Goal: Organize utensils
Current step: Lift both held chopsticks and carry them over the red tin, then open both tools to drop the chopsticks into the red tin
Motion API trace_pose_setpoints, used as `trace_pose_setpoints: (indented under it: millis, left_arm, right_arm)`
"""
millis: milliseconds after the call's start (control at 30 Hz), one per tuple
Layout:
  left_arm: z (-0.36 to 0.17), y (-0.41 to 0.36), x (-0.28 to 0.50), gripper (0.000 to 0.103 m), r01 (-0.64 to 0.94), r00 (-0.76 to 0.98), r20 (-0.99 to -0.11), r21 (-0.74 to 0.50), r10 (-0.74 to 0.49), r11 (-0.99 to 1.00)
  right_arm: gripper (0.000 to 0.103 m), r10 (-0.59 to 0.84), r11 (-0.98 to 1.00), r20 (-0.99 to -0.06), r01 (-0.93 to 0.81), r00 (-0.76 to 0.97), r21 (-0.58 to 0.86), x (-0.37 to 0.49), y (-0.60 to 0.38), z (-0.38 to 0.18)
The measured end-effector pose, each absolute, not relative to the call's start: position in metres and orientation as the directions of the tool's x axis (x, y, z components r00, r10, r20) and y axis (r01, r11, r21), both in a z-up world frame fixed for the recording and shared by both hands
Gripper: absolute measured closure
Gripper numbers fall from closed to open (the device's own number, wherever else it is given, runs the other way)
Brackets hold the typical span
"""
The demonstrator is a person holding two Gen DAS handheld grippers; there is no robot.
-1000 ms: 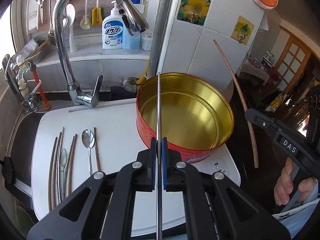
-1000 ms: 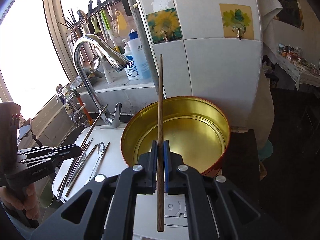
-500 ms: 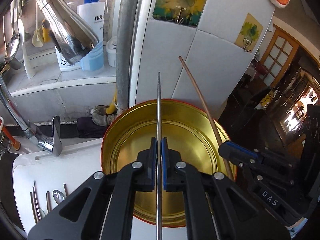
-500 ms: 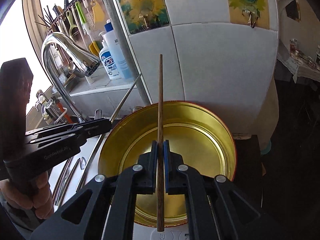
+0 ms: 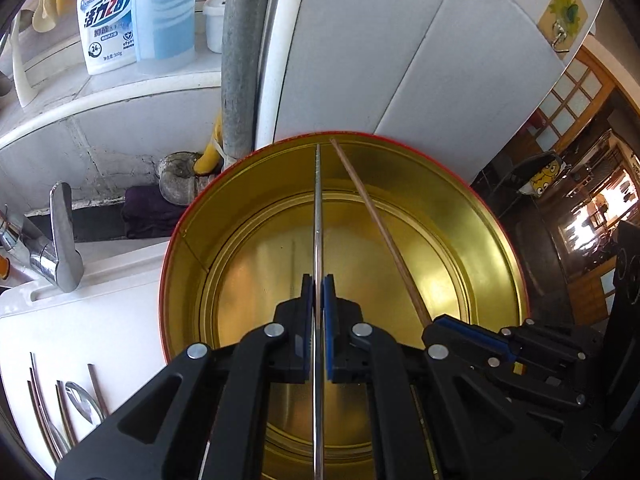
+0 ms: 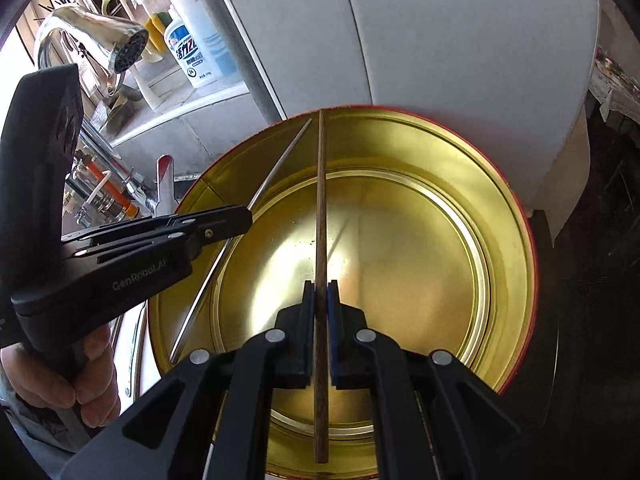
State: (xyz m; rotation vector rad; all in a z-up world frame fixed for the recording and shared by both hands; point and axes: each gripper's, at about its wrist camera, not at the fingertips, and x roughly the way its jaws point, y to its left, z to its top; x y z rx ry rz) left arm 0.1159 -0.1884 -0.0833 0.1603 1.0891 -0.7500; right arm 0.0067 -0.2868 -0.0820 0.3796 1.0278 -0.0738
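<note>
Over the tin, from your left wrist view, your left tongs (image 5: 318, 304) are pinching a metal chopstick (image 5: 318, 208) between the blue pads, the rod running straight ahead with its ridged tip near the far wall of the round gold-lined tin (image 5: 192, 240). Your right tongs (image 5: 434, 326) come in from the lower right, pinching a wooden chopstick (image 5: 376, 232) that slants up across the tin's mouth and ends just beside the metal tip. Off to the lower left, a spoon (image 5: 82, 398) and more chopsticks (image 5: 40, 412) lie on the white surface (image 5: 80, 328). A detergent bottle (image 5: 105, 16) stands on the ledge behind.

Switching to your right wrist view, those right tongs (image 6: 321, 296) are clamped on the wooden chopstick (image 6: 321, 200), which points dead ahead, tip at the tin's (image 6: 516, 248) far rim. Your left tongs (image 6: 244, 218) enter from the left, gripping the metal chopstick (image 6: 276, 164), angled over the tin. Your left hand (image 6: 60, 380) wraps the handle below. A chrome faucet (image 6: 100, 40) gleams at upper left.
</note>
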Motion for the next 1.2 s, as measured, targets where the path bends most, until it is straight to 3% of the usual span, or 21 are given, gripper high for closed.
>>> trace_pose_setpoints:
  millis: [167,433,500,533,567,967,1033,1100,1200]
  left_arm:
    - [-0.101,-0.197,0.116,0.098,0.619,0.214,-0.875,-0.223,-0.435,0.753]
    - [-0.104,-0.197,0.111,0.094,0.663,0.221,-0.895,-0.153,-0.387,0.733]
    - [-0.102,-0.194,0.11,0.063,0.67,0.243,-0.904,-0.105,-0.351,0.735]
    - [-0.099,-0.191,0.109,0.035,0.667,0.263,-0.899,-0.093,-0.349,0.739]
    - [-0.096,-0.187,0.108,0.032,0.666,0.281,-0.889,-0.091,-0.362,0.74]
    - [-0.082,-0.172,0.095,0.032,0.661,0.298,-0.877,-0.095,-0.377,0.745]
    - [-0.076,-0.169,0.087,0.032,0.655,0.302,-0.874,-0.1,-0.381,0.749]
    - [-0.071,-0.162,0.081,0.032,0.65,0.303,-0.867,-0.115,-0.395,0.751]
    - [-0.063,-0.145,0.068,0.027,0.629,0.317,-0.854,-0.137,-0.413,0.765]
  right_arm:
    - [0.096,0.121,0.917,-0.902,0.302,0.414,0.261,0.019,-0.294,-0.105]
    - [0.093,0.077,0.932,-0.9,0.29,0.429,0.218,0.015,-0.298,-0.096]
    - [0.066,0.023,0.933,-0.893,0.312,0.45,0.181,0.012,-0.301,-0.09]
    - [0.061,0.004,0.933,-0.885,0.317,0.466,0.172,0.009,-0.303,-0.086]
    - [0.053,-0.01,0.933,-0.877,0.319,0.48,0.164,0.007,-0.304,-0.083]
    - [0.045,-0.035,0.923,-0.863,0.348,0.504,0.165,-0.008,-0.303,-0.072]
    - [0.036,-0.032,0.921,-0.853,0.347,0.521,0.177,-0.013,-0.3,-0.067]
    - [0.015,-0.039,0.916,-0.832,0.352,0.553,0.19,-0.021,-0.297,-0.06]
    - [0.01,-0.063,0.902,-0.768,0.366,0.637,0.23,-0.038,-0.293,-0.045]
